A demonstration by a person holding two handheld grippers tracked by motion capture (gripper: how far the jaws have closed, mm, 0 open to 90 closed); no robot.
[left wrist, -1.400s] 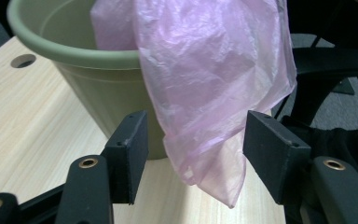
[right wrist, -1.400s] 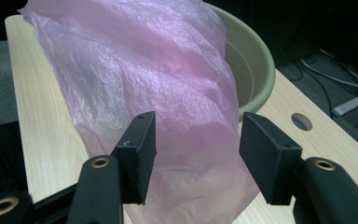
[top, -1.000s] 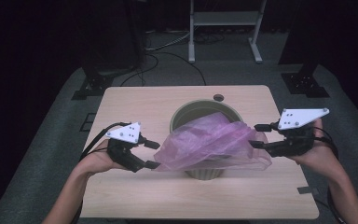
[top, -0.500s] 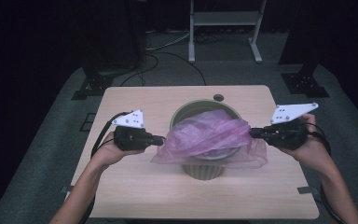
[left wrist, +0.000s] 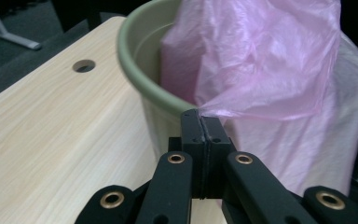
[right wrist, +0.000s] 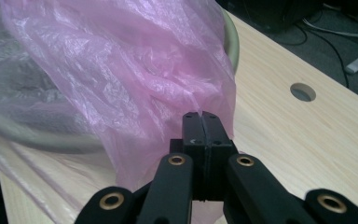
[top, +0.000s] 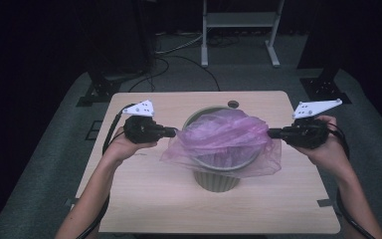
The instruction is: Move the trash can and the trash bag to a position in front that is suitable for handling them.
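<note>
Table (top: 144, 199): a pale wood-grain table is carrying the bin, which is standing near its middle; a round cable hole (top: 233, 104) is sitting in the top just beyond the bin's far rim.

Bin (top: 218, 180): an olive-green ribbed plastic wastebasket is standing upright on the table, its mouth largely covered by the bag; part of its rim (left wrist: 135, 65) is showing bare in the left gripper view.

Bag (top: 229, 137): a thin, translucent pink plastic bag is lying crumpled across the bin's mouth, stretching out past the rim on both sides and hanging down the outside of the bin on the near right. Part of it is dipping inside the bin behind the rim.

Left claw (top: 174, 132): it is hovering just to the left of the bin, level with its rim, pointing toward it. Its jaws have just been closing and are now pressed together on the bag's left edge, a pinched corner of pink film (left wrist: 200, 112) running out from their tips.

Right claw (top: 271, 133): it is hovering just to the right of the bin at rim height, pointing back toward it. Its jaws have just been closing too and are pinching the bag's right edge, the film bunching at their tips (right wrist: 200, 116).
</note>
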